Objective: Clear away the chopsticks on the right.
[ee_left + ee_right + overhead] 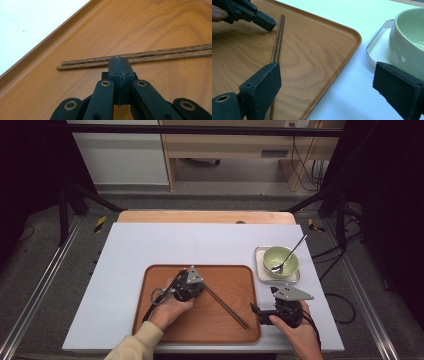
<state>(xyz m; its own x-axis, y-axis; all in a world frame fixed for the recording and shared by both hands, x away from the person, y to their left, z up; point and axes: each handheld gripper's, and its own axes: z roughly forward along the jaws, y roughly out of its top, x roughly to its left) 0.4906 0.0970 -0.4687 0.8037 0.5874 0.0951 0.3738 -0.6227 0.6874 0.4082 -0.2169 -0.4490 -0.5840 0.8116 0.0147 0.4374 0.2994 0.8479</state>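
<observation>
We see a green bowl [280,261] holding a spoon [289,254] on a white square dish [260,270], at three o'clock on the white bench [150,245]

A white worktop [150,245] carries a wooden tray [160,320] toward its near edge, with a pair of chopsticks [225,306] lying on it. Just beside the tray's far right corner sits a small white dish [260,270] holding a green bowl [285,265].

Dark brown chopsticks [226,305], wood-grain orange tray [230,275], pale green bowl [280,261].
</observation>
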